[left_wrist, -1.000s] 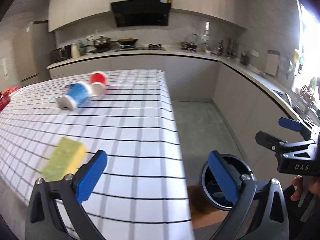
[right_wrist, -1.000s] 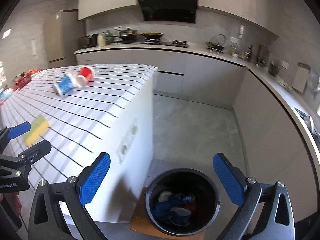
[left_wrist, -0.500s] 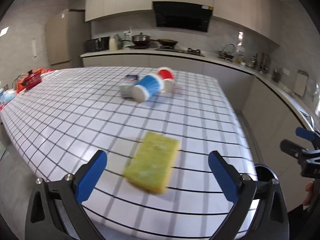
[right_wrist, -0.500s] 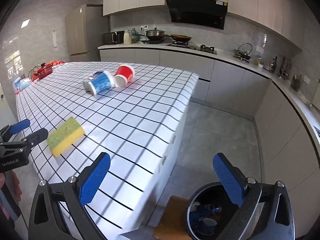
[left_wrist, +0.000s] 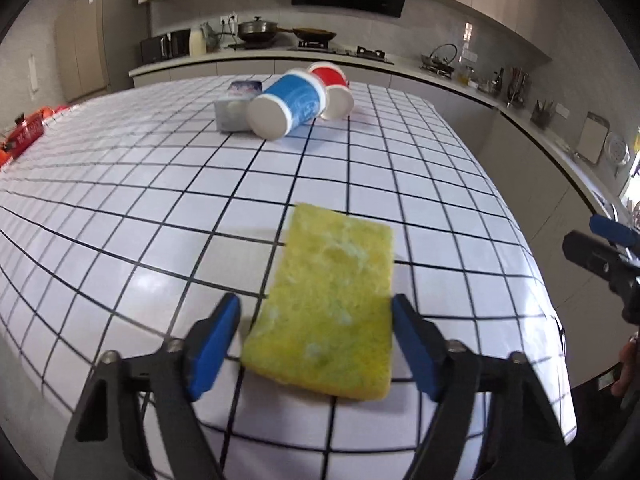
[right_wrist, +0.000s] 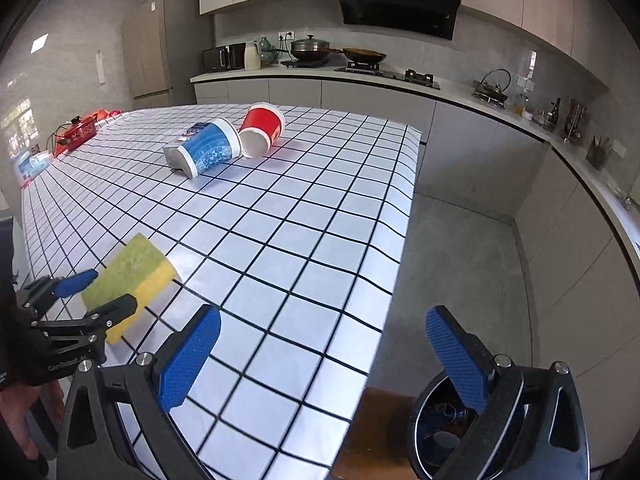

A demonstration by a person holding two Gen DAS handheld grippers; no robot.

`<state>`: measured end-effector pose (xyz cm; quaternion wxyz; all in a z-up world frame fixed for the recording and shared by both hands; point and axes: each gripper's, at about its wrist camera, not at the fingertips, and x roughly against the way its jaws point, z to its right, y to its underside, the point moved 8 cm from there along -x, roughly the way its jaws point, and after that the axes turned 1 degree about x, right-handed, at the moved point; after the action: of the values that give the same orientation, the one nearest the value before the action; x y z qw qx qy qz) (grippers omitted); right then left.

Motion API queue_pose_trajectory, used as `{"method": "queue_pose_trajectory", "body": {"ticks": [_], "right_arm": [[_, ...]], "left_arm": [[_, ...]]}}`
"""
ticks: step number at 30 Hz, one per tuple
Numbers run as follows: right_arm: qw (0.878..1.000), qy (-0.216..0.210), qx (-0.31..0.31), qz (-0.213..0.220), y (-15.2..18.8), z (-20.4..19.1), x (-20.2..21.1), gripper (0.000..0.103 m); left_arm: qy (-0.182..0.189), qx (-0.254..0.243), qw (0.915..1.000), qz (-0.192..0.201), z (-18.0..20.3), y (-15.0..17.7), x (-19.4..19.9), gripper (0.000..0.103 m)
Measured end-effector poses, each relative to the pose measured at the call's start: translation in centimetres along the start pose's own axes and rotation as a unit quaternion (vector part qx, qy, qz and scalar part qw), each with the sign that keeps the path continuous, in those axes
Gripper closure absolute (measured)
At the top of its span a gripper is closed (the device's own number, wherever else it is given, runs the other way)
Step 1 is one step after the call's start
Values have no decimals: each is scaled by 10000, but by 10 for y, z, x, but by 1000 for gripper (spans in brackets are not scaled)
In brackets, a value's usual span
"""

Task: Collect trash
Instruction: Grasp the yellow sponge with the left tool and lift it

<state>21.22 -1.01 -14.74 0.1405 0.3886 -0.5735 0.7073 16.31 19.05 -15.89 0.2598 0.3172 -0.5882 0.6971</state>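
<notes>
Left claw (left_wrist: 316,344) partly open, blue pads either side of the yellow-green sponge (left_wrist: 328,300); small gaps visible, nothing gripped. Sponge lies flat near the front edge of the checked surface (left_wrist: 160,208). Judged light, soft, compressible: squeeze across the short sides, mid-length. Right claw (right_wrist: 320,356) wide open, empty, over the surface's corner. Bin (right_wrist: 440,436) on floor just past that edge; open floor beyond. Blue cup (left_wrist: 286,104), red cup (left_wrist: 332,88) and small box (left_wrist: 236,106) well apart at the far side
</notes>
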Motion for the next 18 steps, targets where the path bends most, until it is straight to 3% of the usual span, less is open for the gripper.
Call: {"method": "queue_pose_trajectory", "body": {"ticks": [4,12,18], "right_arm": [[10000,-33,-8,-60,-10,-12,-15,0],[9994,-337,-23,-121,-42,-55,-53,0],[9982,-588,-55,-140,-75,-97,-88,0]], "left_arm": [[-54,200,9998,38,-18,-12,-5,38],[-378,609,9974,38,-85,-32,-15,38],[-586,640,9962,-38,-125,-46,-24,38]]}}
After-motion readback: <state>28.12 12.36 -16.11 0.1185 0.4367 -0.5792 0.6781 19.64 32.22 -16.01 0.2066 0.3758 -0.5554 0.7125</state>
